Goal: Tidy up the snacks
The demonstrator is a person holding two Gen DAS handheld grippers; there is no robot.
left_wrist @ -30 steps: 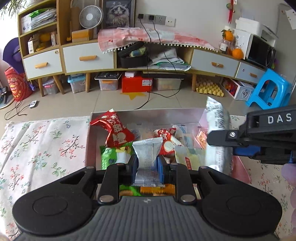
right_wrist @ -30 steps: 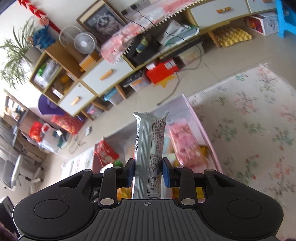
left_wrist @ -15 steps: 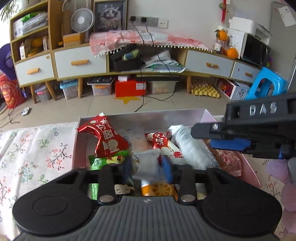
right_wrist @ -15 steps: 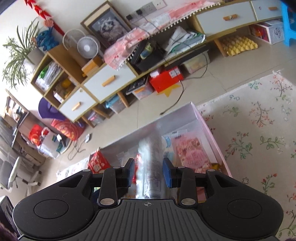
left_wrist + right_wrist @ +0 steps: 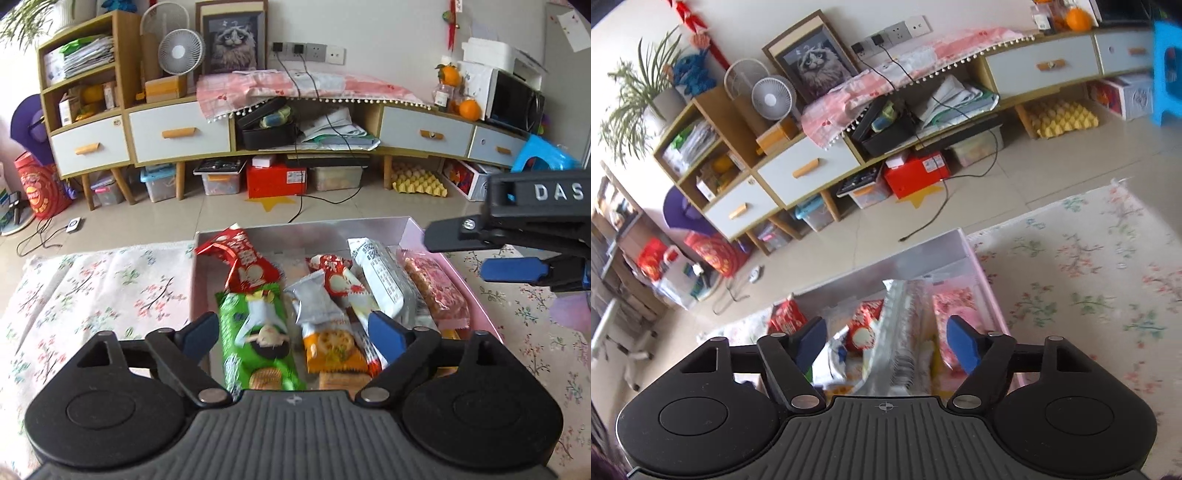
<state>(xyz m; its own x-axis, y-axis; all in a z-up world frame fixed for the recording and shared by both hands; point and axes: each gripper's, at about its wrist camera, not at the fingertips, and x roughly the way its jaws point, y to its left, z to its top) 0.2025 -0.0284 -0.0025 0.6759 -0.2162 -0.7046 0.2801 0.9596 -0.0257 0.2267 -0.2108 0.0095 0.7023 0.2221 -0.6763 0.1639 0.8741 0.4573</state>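
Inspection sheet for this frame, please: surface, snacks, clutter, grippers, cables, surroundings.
Surface: floral cloth under pink box.
Job's things: snack packets lie in the box, among them green biscuit pack, silver packet, long white pack.
Clutter: nothing seen on the cloth.
Grippers: left gripper and right gripper both opening, pads clear of the packets.
Cables: black cable on floor.
Surroundings: drawer cabinet, blue stool.
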